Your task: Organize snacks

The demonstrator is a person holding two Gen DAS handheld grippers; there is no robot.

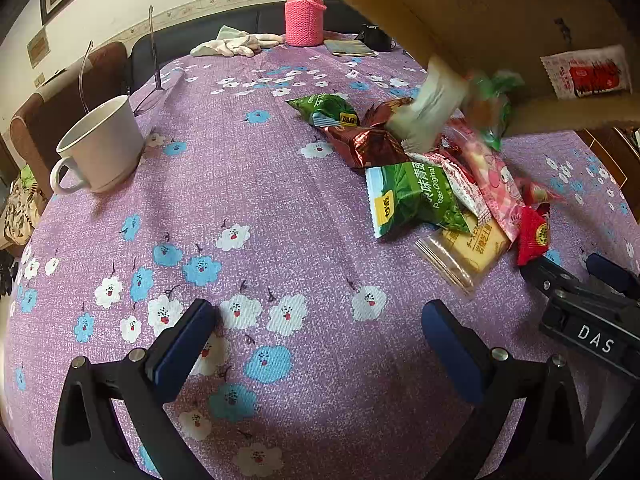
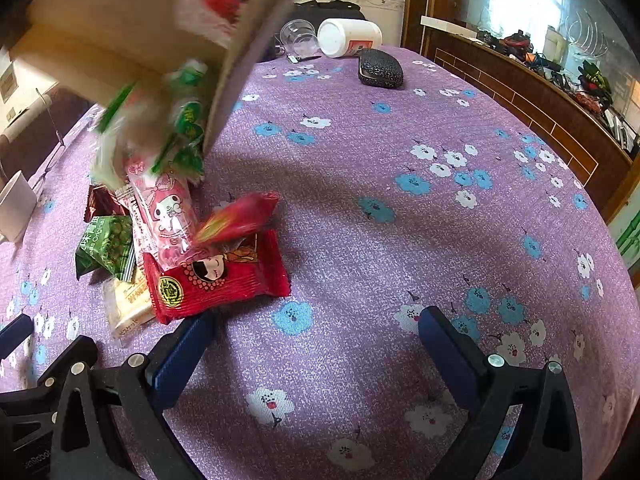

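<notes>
Both of my grippers are hanging low over the purple flowered tablecloth (image 2: 360,240), and I am seeing each with its blue pads spread wide apart and gripping nothing: the left gripper (image 1: 318,320) over bare cloth near the table's near edge, the right gripper (image 2: 318,322) just beside the snack pile. One pad of the right gripper is sitting almost against the red packet (image 2: 218,276) at the pile's near side. Behind it the pink packet (image 2: 168,216), the green pea packet (image 1: 412,196) and the yellow biscuit pack (image 1: 468,252) are lying heaped together around the middle of the table. Above them a tilted cardboard box (image 1: 480,12) is hanging, with blurred packets at its mouth. A white mug (image 1: 100,148) is standing near the table's left edge.
</notes>
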